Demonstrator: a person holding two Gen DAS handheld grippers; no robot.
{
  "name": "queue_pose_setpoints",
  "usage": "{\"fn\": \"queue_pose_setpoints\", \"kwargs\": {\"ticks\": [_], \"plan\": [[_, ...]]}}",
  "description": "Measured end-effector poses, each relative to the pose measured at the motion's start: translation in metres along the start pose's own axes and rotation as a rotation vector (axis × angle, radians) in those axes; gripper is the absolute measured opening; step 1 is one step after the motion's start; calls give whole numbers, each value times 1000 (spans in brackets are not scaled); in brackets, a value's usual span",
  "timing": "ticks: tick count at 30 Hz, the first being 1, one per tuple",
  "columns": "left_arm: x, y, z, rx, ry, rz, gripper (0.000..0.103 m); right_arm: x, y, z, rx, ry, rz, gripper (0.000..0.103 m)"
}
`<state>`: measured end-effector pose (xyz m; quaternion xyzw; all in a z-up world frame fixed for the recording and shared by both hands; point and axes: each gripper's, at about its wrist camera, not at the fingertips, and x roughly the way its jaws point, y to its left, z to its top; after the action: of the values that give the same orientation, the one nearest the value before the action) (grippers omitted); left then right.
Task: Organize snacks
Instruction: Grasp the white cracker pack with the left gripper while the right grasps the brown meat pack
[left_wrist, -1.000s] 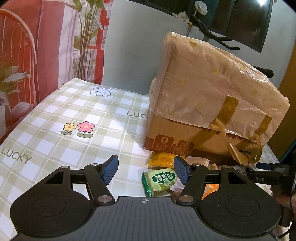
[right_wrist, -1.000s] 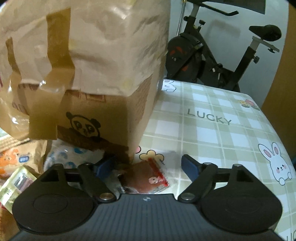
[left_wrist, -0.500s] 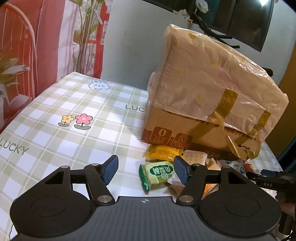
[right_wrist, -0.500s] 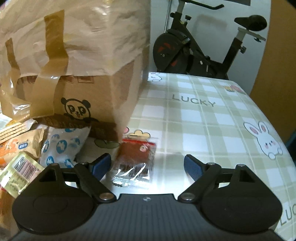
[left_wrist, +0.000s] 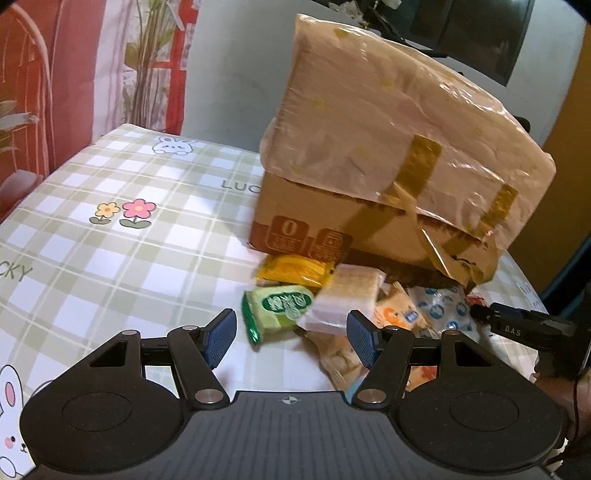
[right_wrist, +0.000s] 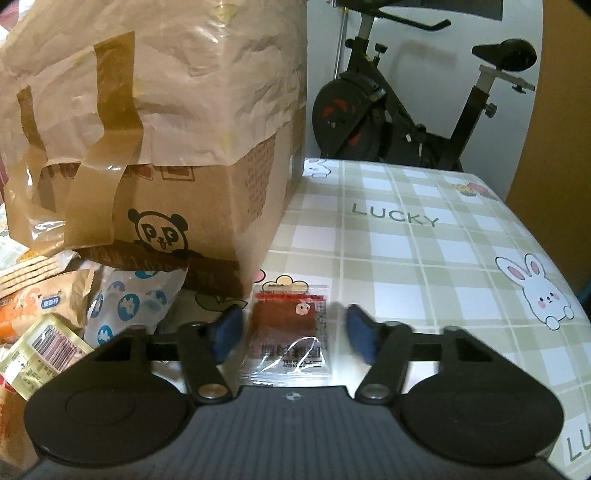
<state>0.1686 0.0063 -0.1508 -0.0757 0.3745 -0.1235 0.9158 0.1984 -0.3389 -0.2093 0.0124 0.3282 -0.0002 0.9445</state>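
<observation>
A pile of snack packets lies on the checked tablecloth (left_wrist: 110, 258) in front of a taped cardboard box (left_wrist: 369, 155). My left gripper (left_wrist: 291, 341) hovers open over the pile's left end, with a green packet (left_wrist: 284, 308) and a pale wafer packet (left_wrist: 347, 295) just beyond its fingertips. My right gripper (right_wrist: 294, 334) straddles a red-brown packet (right_wrist: 288, 332) lying flat by the box's corner (right_wrist: 251, 240). Its jaws are closing, blurred, with gaps still showing on both sides of the packet. One of the right gripper's black fingers (left_wrist: 517, 326) shows at the far right of the left wrist view.
The pile also holds a yellow packet (left_wrist: 295, 269), an orange one (left_wrist: 397, 314), a blue-spotted white one (right_wrist: 136, 299) and a gold barcode packet (right_wrist: 44, 350). An exercise bike (right_wrist: 388, 110) stands behind the table. The table's edge (right_wrist: 546, 258) curves down at the right.
My right gripper's jaws have narrowed around the red-brown packet, which now sits centred between them. The left gripper's view has shifted slightly over the pile; its jaws are unchanged.
</observation>
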Motion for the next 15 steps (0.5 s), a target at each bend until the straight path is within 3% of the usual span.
{"fn": "queue_pose_setpoints", "kwargs": {"ticks": [7, 15], "plan": [[-3, -4, -2, 6, 3, -7, 68, -18, -4, -14, 56, -25, 34, 41], [2, -9, 4, 43, -21, -14, 68, -40, 4, -25, 45, -71, 69, 41]]}}
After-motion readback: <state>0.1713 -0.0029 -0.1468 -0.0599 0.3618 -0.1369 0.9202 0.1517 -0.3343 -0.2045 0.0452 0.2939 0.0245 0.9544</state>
